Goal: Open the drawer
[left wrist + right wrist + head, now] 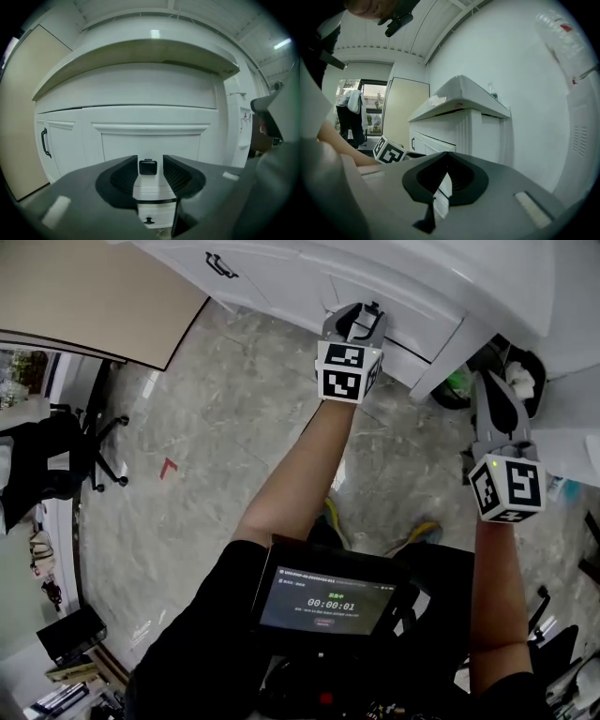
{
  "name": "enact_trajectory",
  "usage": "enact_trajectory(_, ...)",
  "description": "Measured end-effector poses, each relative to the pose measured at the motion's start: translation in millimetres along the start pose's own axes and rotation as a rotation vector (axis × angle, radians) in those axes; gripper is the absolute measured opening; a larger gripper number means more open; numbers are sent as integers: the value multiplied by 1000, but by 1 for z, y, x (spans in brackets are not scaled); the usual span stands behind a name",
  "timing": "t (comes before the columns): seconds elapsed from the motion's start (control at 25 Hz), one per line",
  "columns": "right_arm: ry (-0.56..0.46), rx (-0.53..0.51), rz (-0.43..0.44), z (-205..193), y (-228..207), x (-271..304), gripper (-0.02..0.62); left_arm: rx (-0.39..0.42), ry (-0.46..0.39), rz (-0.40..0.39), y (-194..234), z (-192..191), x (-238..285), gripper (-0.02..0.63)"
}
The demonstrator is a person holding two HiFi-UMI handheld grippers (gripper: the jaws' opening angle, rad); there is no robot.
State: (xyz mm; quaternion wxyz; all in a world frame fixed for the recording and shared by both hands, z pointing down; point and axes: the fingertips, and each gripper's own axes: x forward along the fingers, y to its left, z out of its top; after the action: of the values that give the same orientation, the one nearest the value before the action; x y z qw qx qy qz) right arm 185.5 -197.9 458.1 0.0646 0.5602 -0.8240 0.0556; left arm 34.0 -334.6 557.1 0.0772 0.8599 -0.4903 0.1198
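Left gripper (150, 159) straddles handle (147, 167) — drawer (150, 143) front horizontal.

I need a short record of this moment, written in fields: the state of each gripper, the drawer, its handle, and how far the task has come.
left gripper: open, one jaw on each side of the drawer handle, not yet closed on it
right gripper: shut, holding nothing, apart from the cabinet near its right end
drawer handle: small, black, on the drawer front
drawer: looks closed, flush with the white cabinet
task state: handle reached, pull not yet made
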Motion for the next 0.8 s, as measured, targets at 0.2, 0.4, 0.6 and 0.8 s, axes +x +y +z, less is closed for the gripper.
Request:
enact_trajectory(0.2,-14,-3,-9,-15,-3,6,23,22,-17,-22,-1,-9,22,156)
enact_trajectory(0.4,-35,-12,-18,-13,-5,8,23,39,-62,-44,2,-9,22,133)
enact_trajectory(0.6,-26,-9,-31,-17,-5,9,23,26,-65,-67,1,-9,20,129)
enact_trajectory(0.8,-7,-30,-39,-27,1,18,23,21,-73,-80,2,-9,16,126)
